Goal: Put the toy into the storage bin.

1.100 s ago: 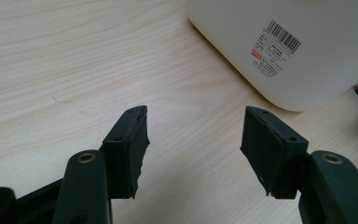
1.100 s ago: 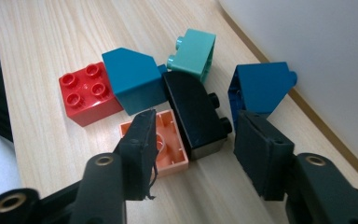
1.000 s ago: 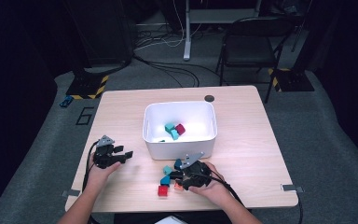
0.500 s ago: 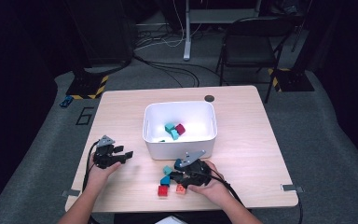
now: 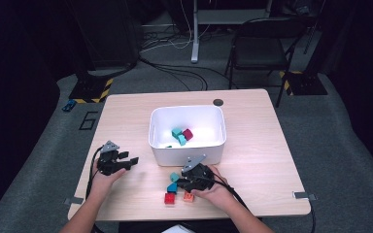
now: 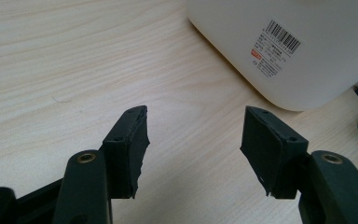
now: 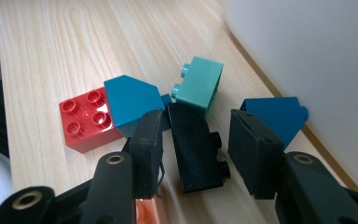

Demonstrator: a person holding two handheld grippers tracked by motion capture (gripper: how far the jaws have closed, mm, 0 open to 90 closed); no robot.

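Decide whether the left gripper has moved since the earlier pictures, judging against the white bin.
No. In the high view the left gripper sits at the same spot left of the white bin as before.

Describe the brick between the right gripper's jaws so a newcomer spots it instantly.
Start at the white bin mid-table; a cluster of bricks lies just in front of its near wall. The right gripper, its jaws just closing, straddles the black brick there, not yet pressing it. It is the only black one, lying between the red brick and blue ones.

wooden table (image 5: 272, 160); white bin (image 5: 187, 145); loose toy bricks (image 5: 171, 193)
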